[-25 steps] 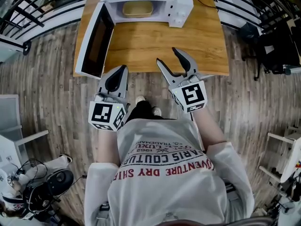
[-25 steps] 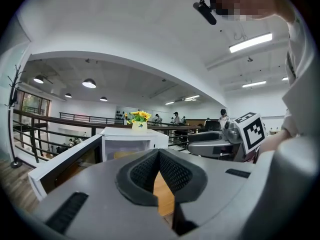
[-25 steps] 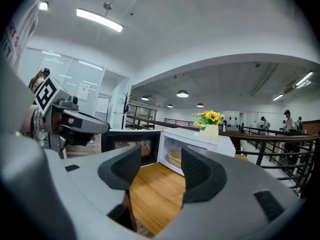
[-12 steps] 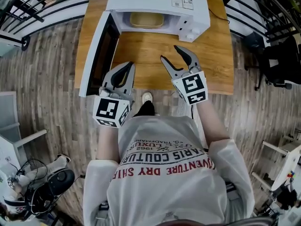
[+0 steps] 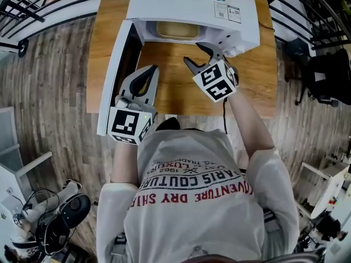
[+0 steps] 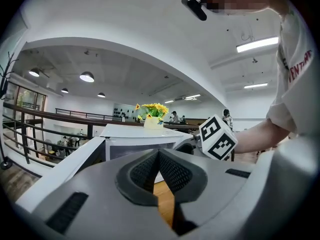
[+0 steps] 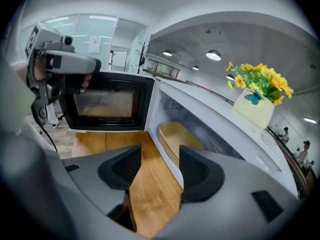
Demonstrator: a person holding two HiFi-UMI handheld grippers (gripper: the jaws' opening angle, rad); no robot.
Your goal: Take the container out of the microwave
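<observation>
A tan container [image 5: 176,30] lies inside the white microwave [image 5: 186,1], whose door [image 5: 118,73] hangs open to the left. My right gripper [image 5: 197,56] is open just in front of the cavity, with nothing between its jaws. In the right gripper view the container [image 7: 181,140] lies just beyond the open right gripper [image 7: 160,166], slightly to the right. My left gripper [image 5: 150,72] is shut and empty, over the table beside the door. In the left gripper view the left gripper [image 6: 159,155] points at the microwave [image 6: 135,136].
The microwave stands at the back of a wooden table [image 5: 164,89]. A vase of yellow flowers [image 7: 257,96] sits on top of the microwave. Wooden floor and black railings [image 5: 33,4] surround the table. A black chair [image 5: 326,70] stands to the right.
Both grippers have moved forward towards the microwave. The right one now sits close to the cavity opening, and the left one has come up beside the door.
</observation>
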